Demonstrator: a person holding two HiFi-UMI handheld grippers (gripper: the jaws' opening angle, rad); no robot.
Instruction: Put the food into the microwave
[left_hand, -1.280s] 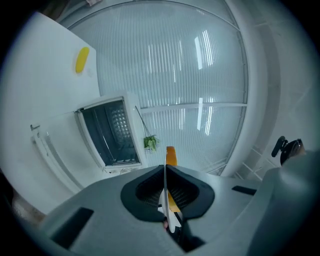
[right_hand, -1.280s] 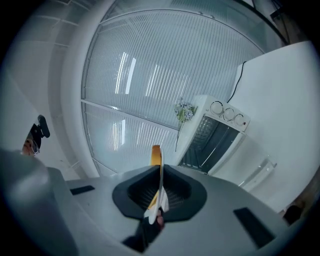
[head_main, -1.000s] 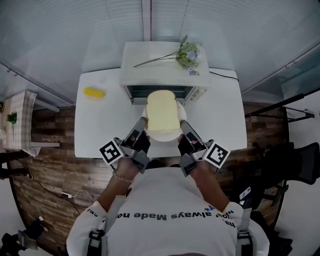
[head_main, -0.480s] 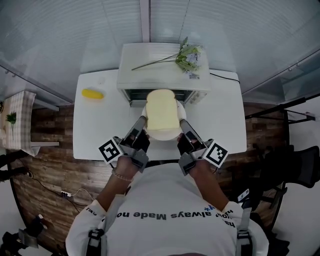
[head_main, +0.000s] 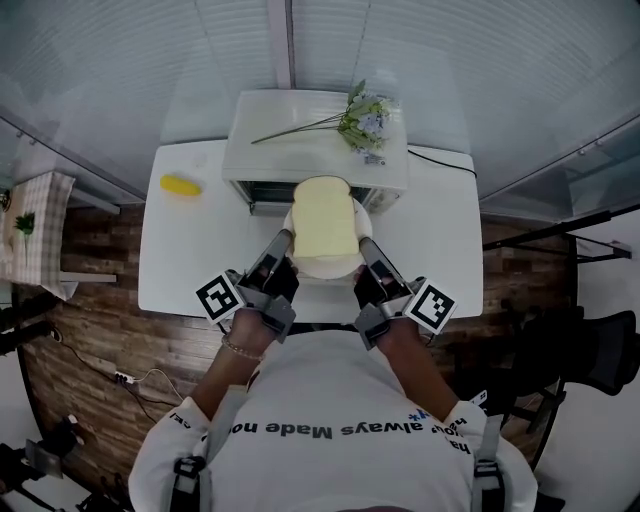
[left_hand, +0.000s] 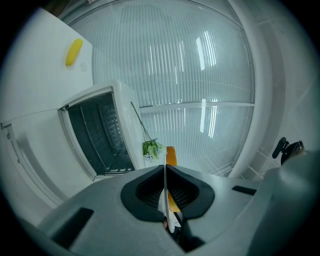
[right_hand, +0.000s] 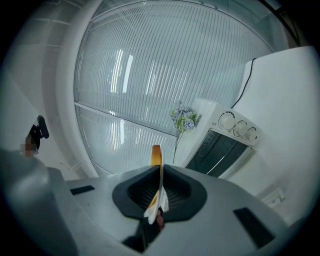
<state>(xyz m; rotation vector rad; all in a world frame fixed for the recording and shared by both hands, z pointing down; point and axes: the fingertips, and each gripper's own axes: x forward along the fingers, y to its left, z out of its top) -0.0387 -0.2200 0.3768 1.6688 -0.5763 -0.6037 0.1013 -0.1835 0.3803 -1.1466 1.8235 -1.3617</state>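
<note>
White round plate (head_main: 322, 271) bearing one pale slice of bread (head_main: 324, 222), held just in front of the white box-shaped microwave (head_main: 312, 150).
The left gripper (head_main: 284, 242) and right gripper (head_main: 364, 246) are each clamped on opposite plate rims. The plate should be held level and fed straight into the microwave's open cavity, where only a wire rack is seen.

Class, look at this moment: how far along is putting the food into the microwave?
Done: the microwave looks open. In hand: left gripper and right gripper each clamp the plate, bread slice on it, before the opening. Left: slide it in, release.
</note>
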